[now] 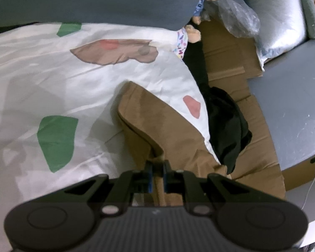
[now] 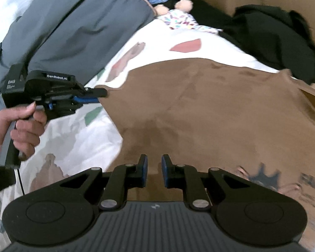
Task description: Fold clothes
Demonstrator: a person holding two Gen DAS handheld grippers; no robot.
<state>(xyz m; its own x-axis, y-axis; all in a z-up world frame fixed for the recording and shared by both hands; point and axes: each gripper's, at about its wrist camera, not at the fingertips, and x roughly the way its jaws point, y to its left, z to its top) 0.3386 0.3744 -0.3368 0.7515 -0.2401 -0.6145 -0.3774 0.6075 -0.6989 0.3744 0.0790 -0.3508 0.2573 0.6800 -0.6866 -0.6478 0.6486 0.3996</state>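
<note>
Brown garment (image 2: 199, 113) lies spread on the patterned white duvet (image 1: 52, 67), centre of the right wrist view, its far edge toward the black clothing (image 2: 273, 42) at upper right. Left gripper (image 1: 157, 168) is clenched on a brown fold at lower centre of its view. Right gripper (image 2: 154, 163) sits over the near brown edge, jaws narrowed but a gap shows — nothing pinched yet. Step looks like setting up a fold; next move calls for the right to bite the edge, then both carry it across.
</note>
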